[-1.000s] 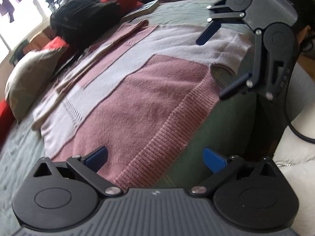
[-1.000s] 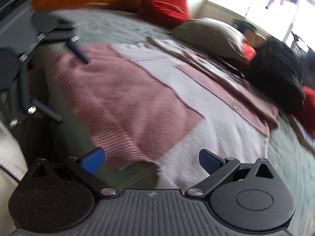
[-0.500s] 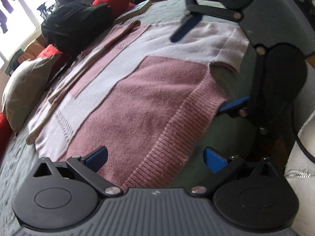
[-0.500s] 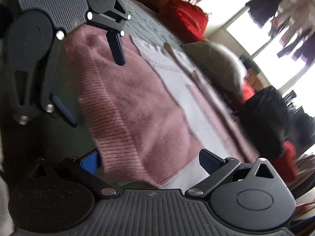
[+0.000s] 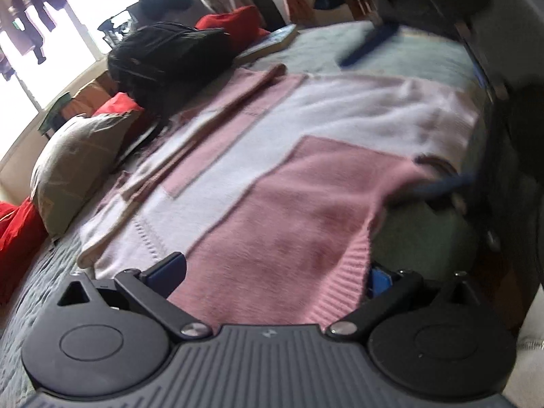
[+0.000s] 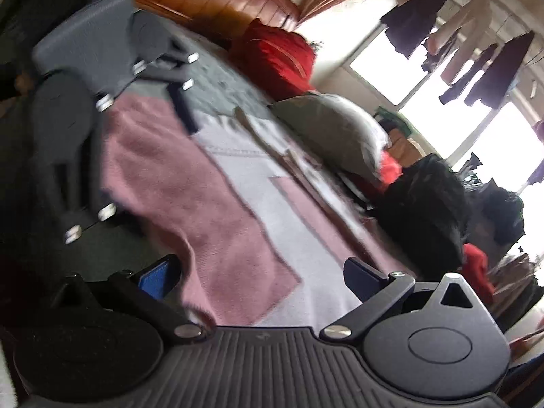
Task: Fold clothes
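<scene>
My left gripper (image 5: 272, 268) is wide apart with the pink hem of the sweater (image 5: 292, 204) between its fingers. The sweater lies on the bed (image 5: 340, 47), stretching toward 11 o'clock. My right gripper (image 6: 258, 275) is wide apart too, around the next hem corner.
</scene>
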`<state>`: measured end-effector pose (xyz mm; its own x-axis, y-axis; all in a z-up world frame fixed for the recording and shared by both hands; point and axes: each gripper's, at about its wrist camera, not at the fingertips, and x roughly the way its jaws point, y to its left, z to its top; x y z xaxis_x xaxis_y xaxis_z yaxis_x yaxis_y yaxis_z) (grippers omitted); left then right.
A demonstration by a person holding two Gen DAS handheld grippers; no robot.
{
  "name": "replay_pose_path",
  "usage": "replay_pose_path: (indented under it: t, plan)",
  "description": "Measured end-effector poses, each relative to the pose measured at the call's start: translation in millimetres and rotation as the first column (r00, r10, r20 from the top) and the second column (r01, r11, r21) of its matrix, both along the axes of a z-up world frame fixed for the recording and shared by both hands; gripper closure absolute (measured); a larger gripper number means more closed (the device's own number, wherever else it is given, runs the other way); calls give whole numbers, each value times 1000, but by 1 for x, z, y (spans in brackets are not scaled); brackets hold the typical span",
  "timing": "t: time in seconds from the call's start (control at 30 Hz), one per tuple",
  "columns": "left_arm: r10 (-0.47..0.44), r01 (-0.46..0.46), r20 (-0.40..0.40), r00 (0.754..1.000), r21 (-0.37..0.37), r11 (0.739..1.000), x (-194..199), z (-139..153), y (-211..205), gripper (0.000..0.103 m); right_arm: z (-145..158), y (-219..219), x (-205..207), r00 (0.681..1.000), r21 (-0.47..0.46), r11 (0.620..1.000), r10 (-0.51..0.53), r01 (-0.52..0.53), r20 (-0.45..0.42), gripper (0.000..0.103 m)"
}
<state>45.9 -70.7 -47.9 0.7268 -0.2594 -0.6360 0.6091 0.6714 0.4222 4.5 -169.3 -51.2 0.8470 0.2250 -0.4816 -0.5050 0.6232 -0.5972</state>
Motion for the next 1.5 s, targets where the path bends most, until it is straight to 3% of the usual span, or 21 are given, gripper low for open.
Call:
replay_pose_path:
  t: [0.13, 0.3, 0.43, 0.5, 0.63, 0.83, 1.0, 1.13, 1.37, 1.5]
  plan:
    - [6, -6, 19, 1000, -23, 1000, 3, 9, 1, 1, -19, 11, 2, 1000, -54, 999, 4, -5, -20, 0]
    - [-48, 48, -18, 999, 1, 999, -5, 1, -3, 1, -25, 20, 5, 989, -105, 990, -83, 96, 124, 0]
    - [-85, 84, 27, 996, 50, 995, -14, -8, -9, 1, -11, 15, 2, 975, -32, 992, -115, 123, 190, 0]
    - [-48, 43, 81, 996, 65, 997, -11, -9, -10, 1, -5, 12, 0, 968, -1, 991, -130, 134, 214, 0]
    - [43, -63, 152, 987, 130, 990, -1, -15, -6, 1, -11, 6, 6, 977, 9, 990, -140, 140, 160, 0]
    - [68, -99, 171, 983, 183, 978, -8, -21, 12, 1, -41, -2, 4, 969, -58, 973, -215, 223, 119, 0]
    - [116, -152, 186, 976, 194, 969, -12, -20, 30, 1, -43, -20, 12, 926, -131, 923, -337, 361, 171, 0]
    - [133, -168, 198, 971, 172, 971, -9, -19, 31, 1, -44, -26, 19, 915, -106, 915, -370, 389, 159, 0]
    - [99, -156, 311, 945, 166, 974, -12, -12, 17, 1, -44, -19, 23, 891, -121, 904, -369, 410, 264, 0]
    - [142, -197, 274, 951, 187, 962, -2, -17, 25, 0, -38, -25, 26, 879, -99, 900, -384, 425, 282, 0]
